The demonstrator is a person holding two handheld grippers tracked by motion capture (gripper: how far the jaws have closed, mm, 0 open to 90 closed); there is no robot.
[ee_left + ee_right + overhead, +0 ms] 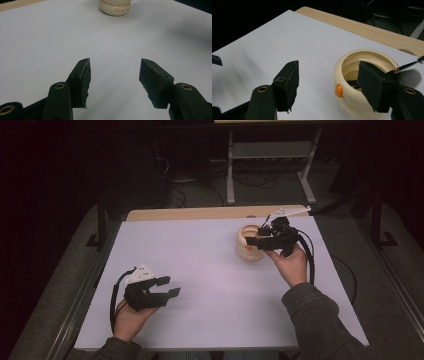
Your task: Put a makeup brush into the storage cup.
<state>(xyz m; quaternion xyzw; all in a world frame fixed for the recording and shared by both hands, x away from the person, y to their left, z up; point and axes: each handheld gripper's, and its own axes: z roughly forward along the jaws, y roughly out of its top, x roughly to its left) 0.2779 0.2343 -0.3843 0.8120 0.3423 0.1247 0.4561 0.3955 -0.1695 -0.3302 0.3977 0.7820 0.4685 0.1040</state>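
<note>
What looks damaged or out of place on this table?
The left gripper has a ragged, chipped edge on one black pad. The cream ceramic jar stands upright with brushes inside; nothing is spilled.

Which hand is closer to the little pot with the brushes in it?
The right. The right gripper hovers open at the cream pot, one jaw over its rim beside the brushes. The left gripper sits open far across the table.

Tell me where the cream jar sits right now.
In the high view the cream jar stands on the white table, toward its far right, right beside the right gripper, with brushes leaning inside.
</note>
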